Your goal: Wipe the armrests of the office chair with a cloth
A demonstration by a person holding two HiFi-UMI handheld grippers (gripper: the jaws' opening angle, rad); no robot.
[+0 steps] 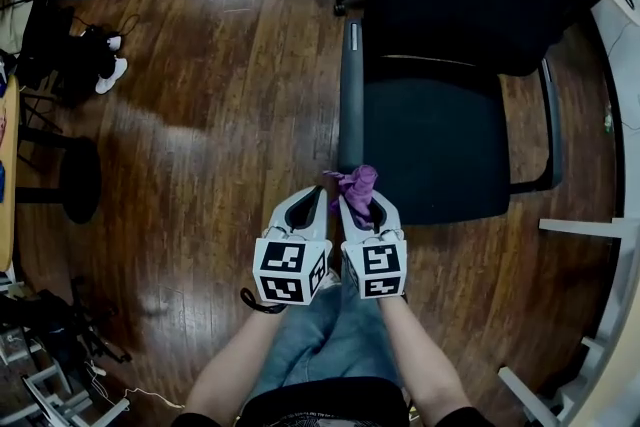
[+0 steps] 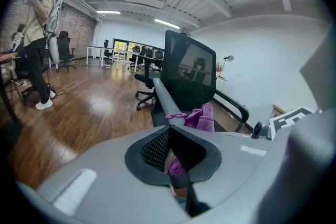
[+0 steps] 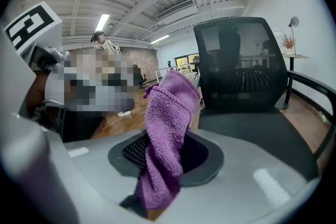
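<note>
Two hand-held grippers side by side, low in front of the black mesh-backed office chair [image 1: 435, 145], both aimed at its front edge. The right gripper [image 3: 167, 152] is clamped on the purple terry wiping cloth [image 3: 168, 113]. The fabric runs down through the hollow between the jaws and bunches in a loose tuft above the tips. Judgement: the tuft is left proud so that soft pile, not plastic, meets the chair. The left gripper [image 2: 169, 139] has its jaws drawn together at the tips. A scrap of purple shows low in the hollow behind them; cannot tell whether it is pinched or merely seen through the gap. Judgement: the left sits tight against the right to steady or tidy the cloth, not to wipe. The cloth is in the air, just short of the front end of the long black padded armrest on the person's left [image 1: 350, 90] and not touching it. The matching armrest on the far side [image 1: 550, 125] is well apart, across the seat. The chair stands on a glossy brown wooden floor [image 1: 220, 115]. Judgement: wiping not yet begun. The nearer armrest is the likely first target, with the tuft lowered onto its pad and drawn along its length.
</note>
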